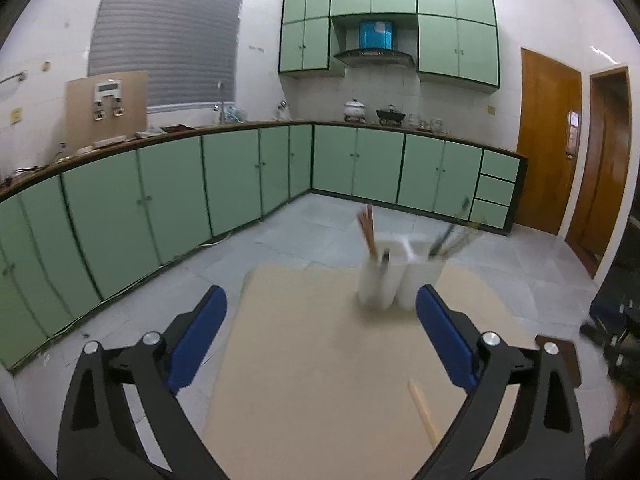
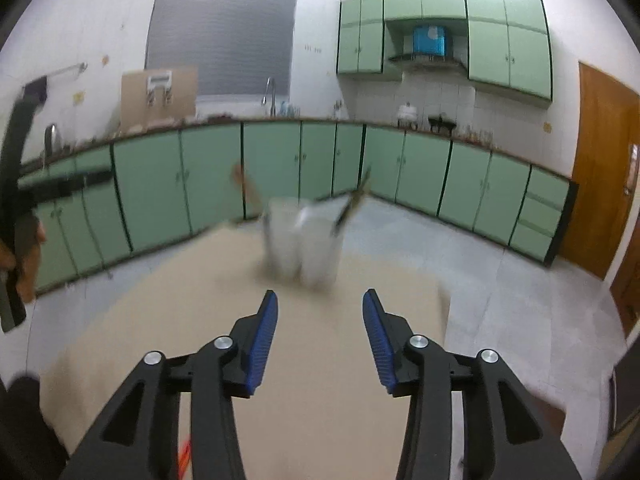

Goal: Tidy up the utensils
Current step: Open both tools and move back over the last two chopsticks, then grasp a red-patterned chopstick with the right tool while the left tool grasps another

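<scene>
A white two-compartment utensil holder [image 1: 394, 276] stands at the far side of the beige table [image 1: 320, 380]. Brown chopsticks [image 1: 366, 228] stick out of its left compartment and dark utensils [image 1: 452, 236] out of its right one. A single light wooden chopstick [image 1: 423, 412] lies on the table near my left gripper's right finger. My left gripper [image 1: 320, 300] is open and empty above the table. My right gripper [image 2: 320, 300] is open and empty, facing the blurred holder [image 2: 304, 240]. The left gripper's body [image 2: 18, 200] shows at the right wrist view's left edge.
Green kitchen cabinets [image 1: 200, 188] run along the walls behind the table. Wooden doors [image 1: 548, 160] stand at the right. A grey tiled floor [image 1: 300, 232] lies beyond the table's far edge. An orange object [image 2: 185, 456] peeks out under my right gripper.
</scene>
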### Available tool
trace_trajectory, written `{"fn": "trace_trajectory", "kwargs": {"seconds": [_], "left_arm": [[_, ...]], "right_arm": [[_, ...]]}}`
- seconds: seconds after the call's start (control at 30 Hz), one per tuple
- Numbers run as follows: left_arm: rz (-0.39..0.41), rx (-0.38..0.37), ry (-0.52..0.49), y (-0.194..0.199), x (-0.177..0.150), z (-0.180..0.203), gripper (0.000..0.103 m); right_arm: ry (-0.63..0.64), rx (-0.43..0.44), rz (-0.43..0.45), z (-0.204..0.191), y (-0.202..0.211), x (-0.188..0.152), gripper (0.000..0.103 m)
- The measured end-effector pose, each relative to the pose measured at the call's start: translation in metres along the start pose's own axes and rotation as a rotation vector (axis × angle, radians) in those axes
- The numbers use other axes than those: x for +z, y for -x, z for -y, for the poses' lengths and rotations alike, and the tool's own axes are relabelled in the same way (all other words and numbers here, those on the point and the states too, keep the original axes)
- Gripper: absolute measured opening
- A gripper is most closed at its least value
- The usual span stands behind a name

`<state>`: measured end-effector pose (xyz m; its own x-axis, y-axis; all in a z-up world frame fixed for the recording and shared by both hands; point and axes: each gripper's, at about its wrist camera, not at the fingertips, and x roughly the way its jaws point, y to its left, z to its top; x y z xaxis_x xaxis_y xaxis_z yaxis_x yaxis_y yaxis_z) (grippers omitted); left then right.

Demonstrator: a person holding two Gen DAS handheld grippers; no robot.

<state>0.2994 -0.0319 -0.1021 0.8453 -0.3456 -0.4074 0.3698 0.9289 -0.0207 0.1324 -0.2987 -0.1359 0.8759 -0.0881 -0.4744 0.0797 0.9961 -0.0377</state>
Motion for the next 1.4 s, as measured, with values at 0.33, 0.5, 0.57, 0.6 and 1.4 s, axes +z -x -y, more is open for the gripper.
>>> {"fn": "trace_trajectory", "kwargs": {"seconds": [0.33,0.5,0.57,0.6,1.4], "left_arm": [[-0.039,0.049,-0.002,0.075,-0.140,0.014,0.095],[-0.063,0.050,0.016,0.083,-0.163,0.016,0.095],[-0.065,0.050,0.025,0.085,-0.168,0.013,0.095],[-0.067,0.054,0.023,0.084,-0.168,0.013,0.095],[-0.198,-0.109,-0.038,0.027,-0.214,0.104,0.095]], "right_arm": [[-0.010,0.089,-0.201,-0.093,0.000,-0.152,0.042],[0.073,0.116,-0.224,-0.116,-0.013,-0.159,0.038],[0.077,0.117,-0.218,-0.114,-0.017,-0.157,0.033],[0.073,0.117,-0.217,-0.114,-0.018,-0.157,0.031],[-0.134,-0.025,-0.220,-0.021,-0.013,-0.163,0.006]]}}
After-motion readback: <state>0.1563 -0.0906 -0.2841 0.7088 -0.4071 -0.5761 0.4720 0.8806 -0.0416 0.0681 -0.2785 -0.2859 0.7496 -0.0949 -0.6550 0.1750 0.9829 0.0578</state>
